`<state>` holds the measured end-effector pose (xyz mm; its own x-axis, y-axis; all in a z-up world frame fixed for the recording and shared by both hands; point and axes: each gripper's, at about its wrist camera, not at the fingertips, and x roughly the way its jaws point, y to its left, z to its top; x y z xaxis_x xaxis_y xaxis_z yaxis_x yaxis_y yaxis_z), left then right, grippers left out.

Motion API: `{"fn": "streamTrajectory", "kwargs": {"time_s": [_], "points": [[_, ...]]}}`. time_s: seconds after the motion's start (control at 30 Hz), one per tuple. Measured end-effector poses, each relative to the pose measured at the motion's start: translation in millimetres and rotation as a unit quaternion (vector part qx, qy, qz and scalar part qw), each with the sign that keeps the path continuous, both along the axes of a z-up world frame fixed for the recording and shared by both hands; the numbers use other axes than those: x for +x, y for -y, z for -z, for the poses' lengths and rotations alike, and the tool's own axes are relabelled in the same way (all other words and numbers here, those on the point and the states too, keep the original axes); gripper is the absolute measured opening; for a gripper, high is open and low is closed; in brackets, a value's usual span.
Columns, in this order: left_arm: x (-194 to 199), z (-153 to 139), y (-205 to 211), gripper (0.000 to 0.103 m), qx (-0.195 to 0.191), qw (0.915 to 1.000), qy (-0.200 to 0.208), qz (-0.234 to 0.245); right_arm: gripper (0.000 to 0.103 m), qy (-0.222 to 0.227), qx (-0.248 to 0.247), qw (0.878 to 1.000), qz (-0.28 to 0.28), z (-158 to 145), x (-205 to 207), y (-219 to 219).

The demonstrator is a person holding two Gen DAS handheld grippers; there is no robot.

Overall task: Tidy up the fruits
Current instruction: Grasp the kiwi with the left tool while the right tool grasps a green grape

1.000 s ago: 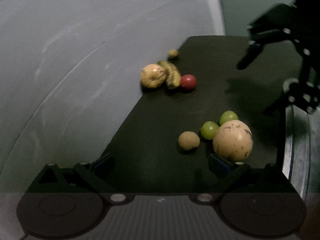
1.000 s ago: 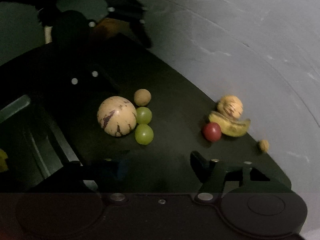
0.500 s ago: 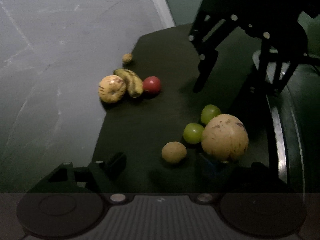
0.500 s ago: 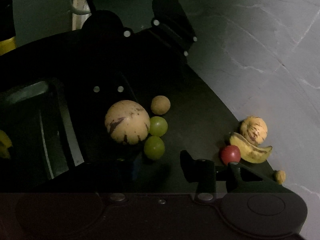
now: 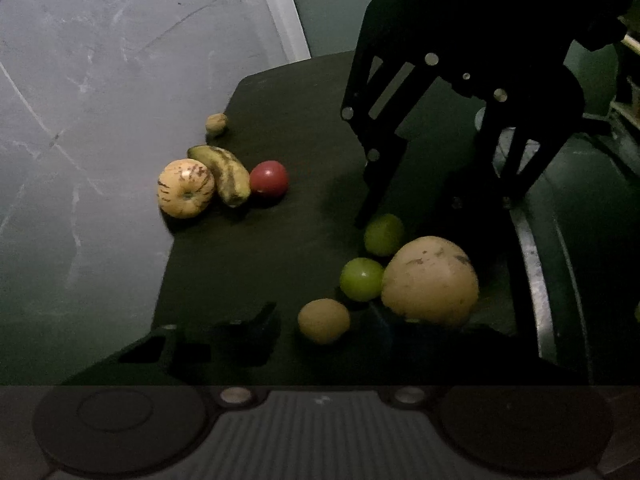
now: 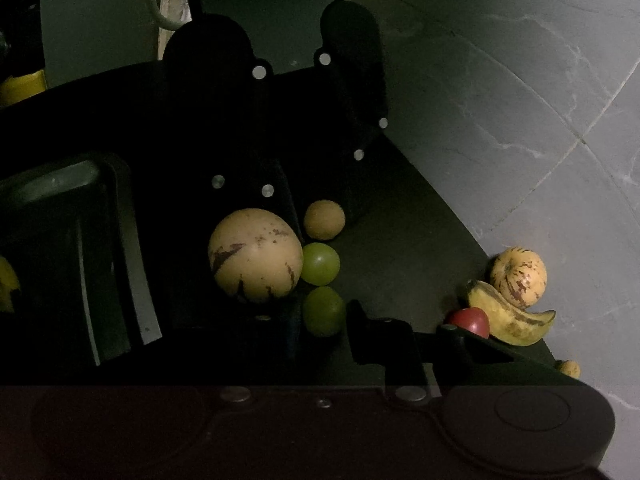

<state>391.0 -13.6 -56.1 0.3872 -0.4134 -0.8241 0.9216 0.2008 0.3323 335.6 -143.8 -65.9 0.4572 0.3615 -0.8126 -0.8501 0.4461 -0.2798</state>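
Now that the right gripper (image 6: pixel 322 322) has come down from well above the dark mat (image 5: pixel 304 128) to straddle a green fruit (image 6: pixel 323 311) beside the big speckled melon (image 6: pixel 255 255), jaws apart and empty, with the left gripper (image 5: pixel 320 322) likewise spread near the small tan fruit (image 5: pixel 323 320), a first pick looks imminent.
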Motion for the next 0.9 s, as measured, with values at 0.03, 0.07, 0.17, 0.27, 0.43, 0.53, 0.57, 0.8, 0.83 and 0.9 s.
{"fn": "streamTrajectory", "kwargs": {"time_s": [0.03, 0.07, 0.17, 0.27, 0.43, 0.53, 0.57, 0.8, 0.83, 0.9], "points": [[0.1, -0.3, -0.2, 0.042, -0.002, 1.0, -0.006, 0.001, 0.025, 0.0, 0.001, 1.0, 0.002, -0.1, -0.3, 0.3], [0.7, -0.2, -0.4, 0.04, -0.004, 0.9999, -0.011, 0.001, 0.025, 0.001, 0.002, 1.0, 0.003, -0.3, -1.4, 0.2], [-0.9, -0.7, -1.7, 0.034, -0.008, 0.9998, -0.018, 0.001, 0.025, 0.0, 0.005, 1.0, 0.01, -0.2, -1.5, 0.2], [-2.0, -1.2, -3.0, 0.031, -0.013, 0.9996, -0.025, -0.009, 0.025, 0.001, 0.011, 1.0, 0.022, -1.0, -4.3, 1.2], [-3.1, -1.0, -3.6, 0.031, -0.02, 0.9985, -0.033, -0.038, 0.024, 0.001, 0.028, 0.998, 0.059, -0.4, -4.4, 6.1], [-6.8, -0.3, -5.3, 0.03, -0.025, 0.9974, -0.026, -0.062, 0.024, 0.0, 0.041, 0.995, 0.089, -0.1, -7.0, 11.7], [-8.5, 0.0, -6.5, 0.03, -0.029, 0.9964, -0.023, -0.077, 0.024, -0.001, 0.046, 0.994, 0.099, -0.1, -8.3, 13.9], [-15.1, -2.0, -22.5, 0.03, -0.083, 0.9671, -0.049, -0.235, 0.024, -0.005, 0.084, 0.984, 0.16, -5.5, -16.4, 29.4], [-17.3, -3.0, -24.1, 0.03, -0.087, 0.9624, -0.052, -0.252, 0.024, -0.006, 0.09, 0.982, 0.166, -7.1, -18.1, 31.0], [-23.6, -4.5, -26.6, 0.03, -0.092, 0.9525, -0.057, -0.285, 0.024, -0.006, 0.102, 0.979, 0.175, -11.0, -22.2, 33.3]]}}
